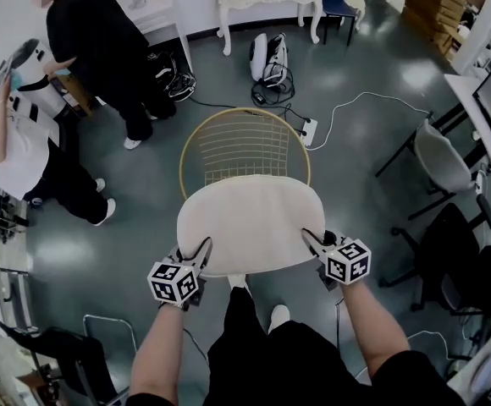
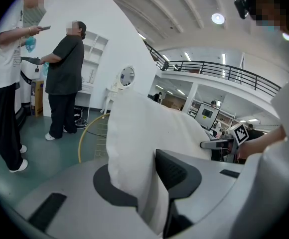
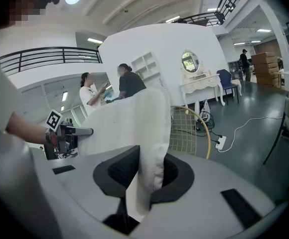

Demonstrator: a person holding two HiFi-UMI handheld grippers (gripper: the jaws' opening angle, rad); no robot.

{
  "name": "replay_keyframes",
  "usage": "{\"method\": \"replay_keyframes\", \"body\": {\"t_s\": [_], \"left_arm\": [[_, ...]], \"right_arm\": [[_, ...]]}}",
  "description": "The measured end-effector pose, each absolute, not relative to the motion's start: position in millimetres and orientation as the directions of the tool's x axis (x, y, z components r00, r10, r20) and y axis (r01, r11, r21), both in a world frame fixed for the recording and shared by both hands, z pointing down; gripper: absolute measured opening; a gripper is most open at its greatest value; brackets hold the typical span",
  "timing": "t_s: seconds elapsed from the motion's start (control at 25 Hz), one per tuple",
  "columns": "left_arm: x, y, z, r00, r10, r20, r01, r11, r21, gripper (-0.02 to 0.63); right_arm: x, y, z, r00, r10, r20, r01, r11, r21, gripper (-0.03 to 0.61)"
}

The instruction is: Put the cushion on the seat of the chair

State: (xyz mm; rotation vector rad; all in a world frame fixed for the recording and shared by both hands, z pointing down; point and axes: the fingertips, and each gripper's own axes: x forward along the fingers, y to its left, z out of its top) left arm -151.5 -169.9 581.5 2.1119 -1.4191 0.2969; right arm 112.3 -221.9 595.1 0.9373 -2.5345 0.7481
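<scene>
At far left a person [image 1: 93,49] in black stands on the floor, well apart from me. My left claw [image 1: 201,248] pinches the near left edge of the cushion [image 1: 250,222], with white cloth squeezed between its jaws. The cushion lies flat between my claws over the chair [image 1: 228,121], whose gold wire ring shows just beyond it. I cannot tell whether it touches the seat. My right claw [image 1: 311,239] pinches the near right edge likewise.
</scene>
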Motion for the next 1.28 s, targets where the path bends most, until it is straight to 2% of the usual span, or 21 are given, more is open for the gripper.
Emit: {"method": "replay_keyframes", "body": {"t_s": [0.24, 0.84, 1.28], "left_arm": [[-175.1, -199.6, 602.5, 0.427, -0.757, 0.494, -0.895, -0.277, 0.350, 0.130], [-230.5, -292.5, 671.5, 0.411, -0.701, 0.583, -0.905, -0.241, 0.350, 0.207], [-240.2, -354.4, 748.8, 0.408, -0.651, 0.640, -0.909, -0.225, 0.351, 0.212]], "right_arm": [[90.1, -250.1, 613.1, -0.706, -0.505, 0.497, -0.696, 0.621, -0.359, 0.074], [49.6, -336.8, 663.9, -0.668, -0.504, 0.547, -0.732, 0.578, -0.362, 0.074], [40.6, -392.8, 741.2, -0.590, -0.502, 0.632, -0.790, 0.523, -0.321, 0.081]]}}
